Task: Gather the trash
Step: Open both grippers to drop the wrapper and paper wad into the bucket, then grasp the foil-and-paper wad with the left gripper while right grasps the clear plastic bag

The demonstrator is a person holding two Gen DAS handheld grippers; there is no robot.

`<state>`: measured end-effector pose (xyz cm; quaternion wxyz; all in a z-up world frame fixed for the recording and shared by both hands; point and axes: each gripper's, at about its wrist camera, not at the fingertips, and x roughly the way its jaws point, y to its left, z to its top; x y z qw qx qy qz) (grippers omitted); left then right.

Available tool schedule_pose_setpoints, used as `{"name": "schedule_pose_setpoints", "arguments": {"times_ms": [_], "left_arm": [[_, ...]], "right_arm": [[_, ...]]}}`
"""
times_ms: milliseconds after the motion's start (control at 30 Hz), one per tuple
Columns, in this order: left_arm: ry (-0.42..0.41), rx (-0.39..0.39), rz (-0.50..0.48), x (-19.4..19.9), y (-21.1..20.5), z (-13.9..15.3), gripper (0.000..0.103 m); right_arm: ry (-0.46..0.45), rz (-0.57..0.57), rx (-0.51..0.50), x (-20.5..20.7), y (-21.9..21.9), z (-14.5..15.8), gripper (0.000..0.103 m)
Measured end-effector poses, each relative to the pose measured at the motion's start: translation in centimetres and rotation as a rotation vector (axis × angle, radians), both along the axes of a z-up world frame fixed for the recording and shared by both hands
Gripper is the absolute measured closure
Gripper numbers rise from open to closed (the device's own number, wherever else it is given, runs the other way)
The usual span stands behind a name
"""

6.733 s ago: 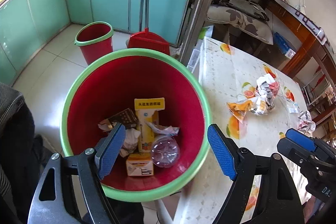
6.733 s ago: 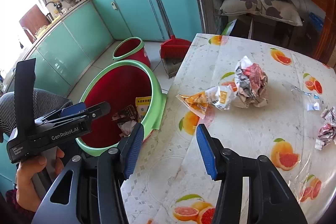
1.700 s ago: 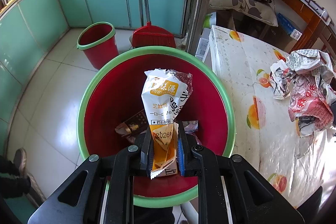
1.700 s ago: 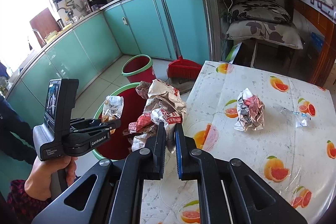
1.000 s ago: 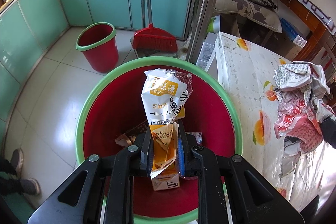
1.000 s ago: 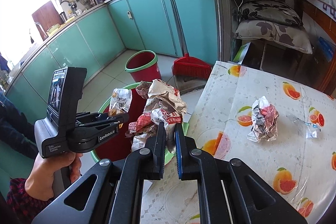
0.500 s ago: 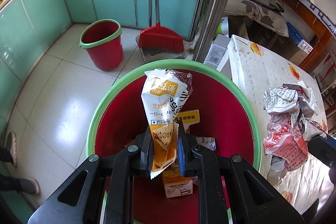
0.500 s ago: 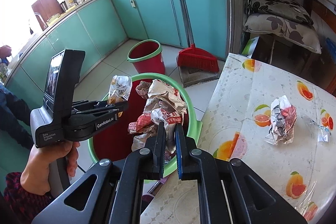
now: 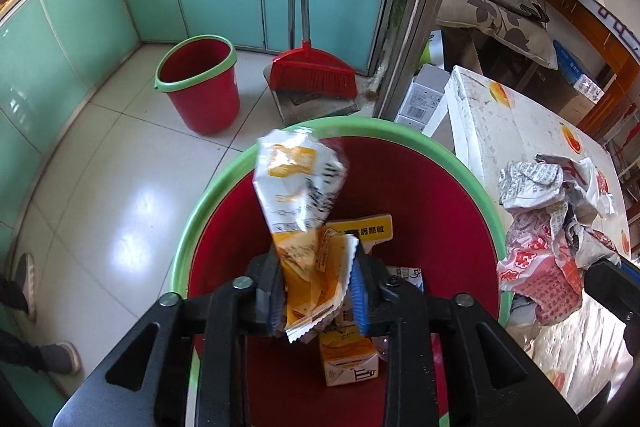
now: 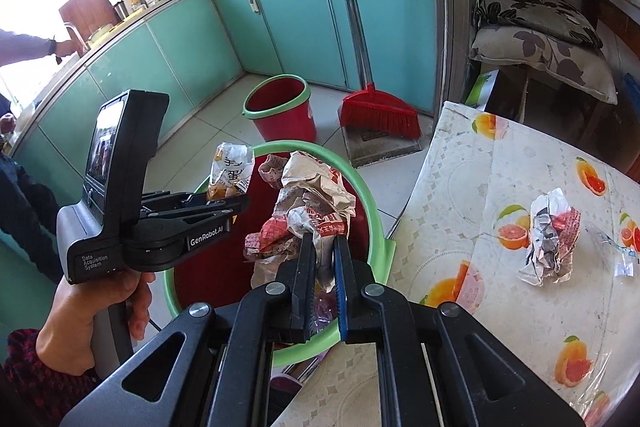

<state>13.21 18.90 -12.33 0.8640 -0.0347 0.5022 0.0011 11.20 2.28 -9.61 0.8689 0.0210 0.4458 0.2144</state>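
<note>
Left gripper (image 9: 316,291) jaws parted, orange-white plastic snack wrapper (image 9: 304,195) loose between them over red green-rimmed bin (image 9: 472,183) for drop-in. Right gripper (image 10: 322,263) clamps crumpled printed paper wad (image 10: 308,203) above bin, queued next.

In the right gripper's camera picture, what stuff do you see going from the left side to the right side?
Left gripper → snack bag → small red bucket → red broom → crumpled wrapper on the table
</note>
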Motion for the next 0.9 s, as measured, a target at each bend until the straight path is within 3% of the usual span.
{"name": "schedule_pose_setpoints", "arguments": {"times_ms": [33,67,100,133,200,233,467,700,900], "left_arm": [[-0.009,0.005,0.007,0.0,0.1,0.1,0.050],[-0.018,0.008,0.016,-0.1,0.2,0.2,0.040],[-0.028,0.012,0.029,-0.2,0.3,0.3,0.027],[-0.039,0.015,0.040,-0.3,0.4,0.5,0.024],[-0.044,0.017,0.053,-0.3,0.6,0.7,0.024],[-0.044,0.017,0.058,-0.4,0.7,0.8,0.024],[-0.067,0.021,0.046,-2.0,-0.8,1.9,0.024],[-0.105,-0.064,-0.035,-4.0,-6.4,3.5,0.022],[-0.112,-0.114,-0.156,-4.9,-13.1,4.1,0.020]], "right_arm": [[0.004,-0.003,0.011,0.3,-0.1,-0.1,0.093],[0.012,0.002,0.025,0.5,-0.1,-0.3,0.090],[0.019,0.008,0.034,0.7,-0.1,-0.4,0.083],[0.020,0.012,0.038,0.9,-0.1,-0.5,0.071],[0.003,0.010,0.044,0.7,-0.1,-0.5,0.057],[-0.010,0.010,0.050,0.6,-0.2,-0.5,0.054],[-0.028,-0.034,0.067,-1.3,-4.1,-0.4,0.054],[-0.071,-0.155,-0.002,-4.2,-14.0,0.0,0.054],[-0.099,-0.242,-0.153,-3.0,-24.5,0.2,0.052]]}}
